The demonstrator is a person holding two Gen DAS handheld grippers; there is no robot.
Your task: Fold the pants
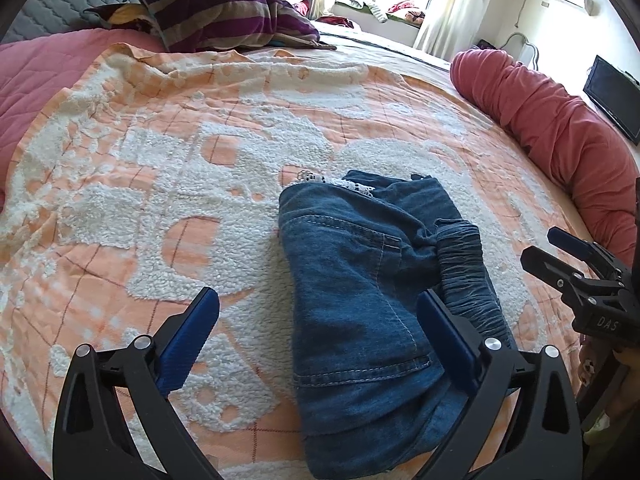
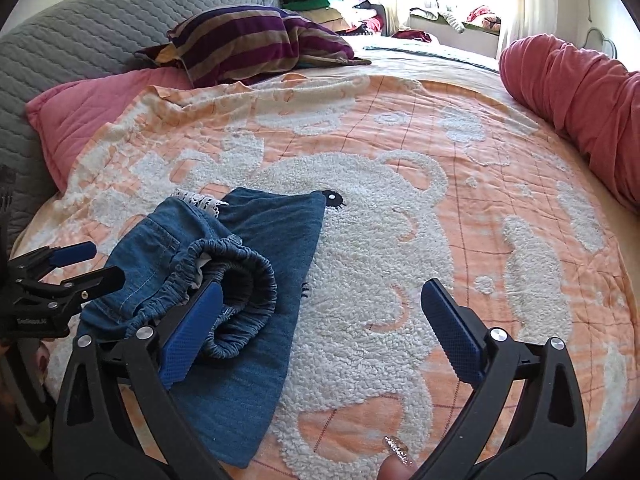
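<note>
Blue denim pants (image 1: 360,288) lie folded into a compact bundle on the orange and white blanket (image 1: 160,168), elastic waistband on top at the right. My left gripper (image 1: 316,312) is open and empty, its fingers astride the near part of the bundle. In the right wrist view the pants (image 2: 240,280) lie at the lower left with the waistband curled up. My right gripper (image 2: 324,308) is open and empty, its left finger (image 2: 192,332) at the waistband and its right finger over bare blanket. Each gripper shows in the other's view: the right one (image 1: 576,264) and the left one (image 2: 72,268).
A striped purple pillow (image 1: 224,12) and a pink quilt (image 1: 28,76) lie at the bed's head. A red rolled duvet (image 1: 552,120) runs along the right side. Clothes are piled by the window (image 2: 344,4). A dark screen (image 1: 612,96) stands at the right.
</note>
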